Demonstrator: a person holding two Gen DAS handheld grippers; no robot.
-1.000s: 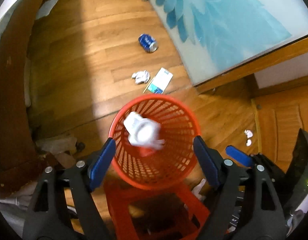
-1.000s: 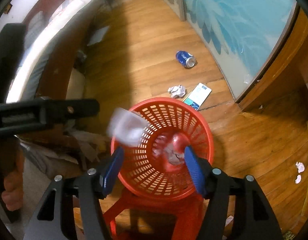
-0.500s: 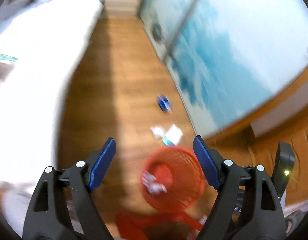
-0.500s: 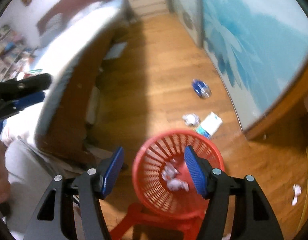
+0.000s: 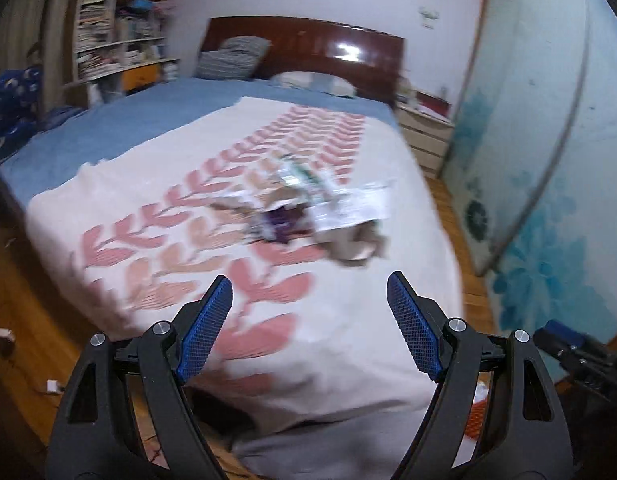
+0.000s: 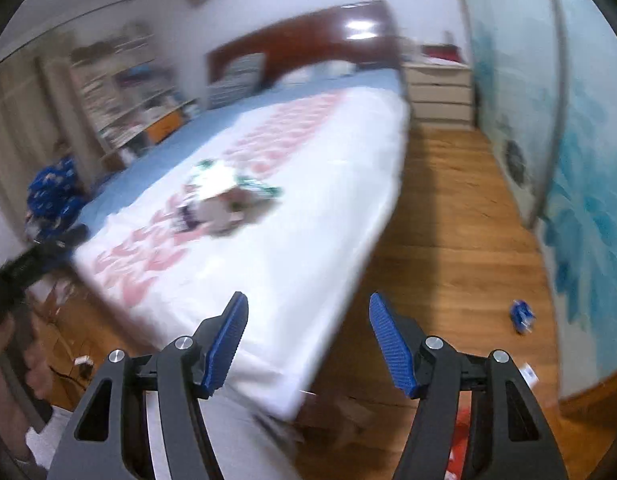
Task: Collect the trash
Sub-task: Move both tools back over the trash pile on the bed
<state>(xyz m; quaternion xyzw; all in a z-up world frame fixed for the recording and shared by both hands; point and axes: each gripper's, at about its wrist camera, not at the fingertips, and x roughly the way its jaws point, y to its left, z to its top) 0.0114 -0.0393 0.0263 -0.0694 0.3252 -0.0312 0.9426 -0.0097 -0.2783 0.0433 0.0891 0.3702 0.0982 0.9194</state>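
left gripper [image 5: 308, 326] jaws apart, empty | right gripper [image 6: 308, 344] same | trash pile [image 5: 312, 216] on bed [image 5: 148, 184] | approach low, pinch one piece

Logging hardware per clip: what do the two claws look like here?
Both match. The left claw and right claw have black skeletal plastic arms with triangular cutouts, silver round bolt heads, and flat blue finger pads with fine ribbed texture. No cables or markings visible.

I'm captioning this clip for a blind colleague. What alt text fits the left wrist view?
A blurred pile of trash, paper and wrappers, lies on a bed covered by a white blanket with a pink leaf pattern. The open, empty left gripper points toward it from the foot of the bed. A dark headboard and bookshelves stand behind.
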